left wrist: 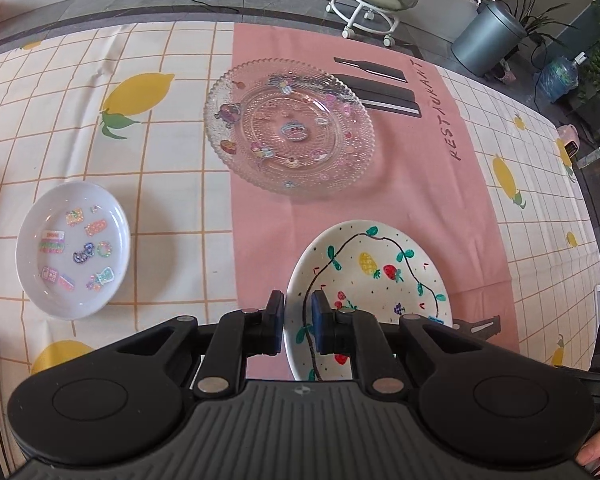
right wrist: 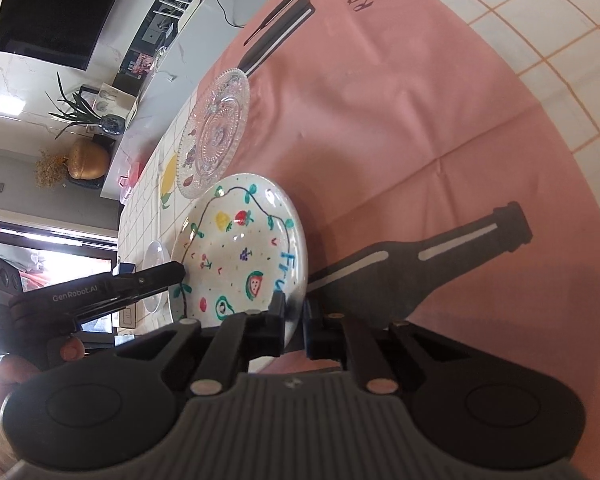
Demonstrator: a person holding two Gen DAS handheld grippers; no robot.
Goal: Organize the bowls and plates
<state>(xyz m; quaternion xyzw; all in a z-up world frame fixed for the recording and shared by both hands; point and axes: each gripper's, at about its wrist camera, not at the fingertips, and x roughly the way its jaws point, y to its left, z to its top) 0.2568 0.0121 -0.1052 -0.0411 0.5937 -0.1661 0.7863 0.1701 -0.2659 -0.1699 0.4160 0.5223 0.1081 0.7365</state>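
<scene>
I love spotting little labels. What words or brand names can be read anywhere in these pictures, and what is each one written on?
"RESTAURANT": black letters on the pink panel of the tablecloth.
"GenRobot.AI": pale lettering on the black left gripper.
"Fru", cut off by the right gripper: blue paint on the white fruit-painted plate.
Stickers in the small white oval dish: too small to read.

The left gripper (left wrist: 298, 322) points steeply down, its fingers (left wrist: 275, 320) drawn close together and pinching the near rim of the painted plate (left wrist: 380, 272). The right gripper (right wrist: 294, 326) is rolled to one side and angled down, its fingers (right wrist: 276, 322) nearly together, clamping the same plate's rim at another spot. A hand (right wrist: 8, 376) shows behind the left gripper, fingertips curled around its handle.
</scene>
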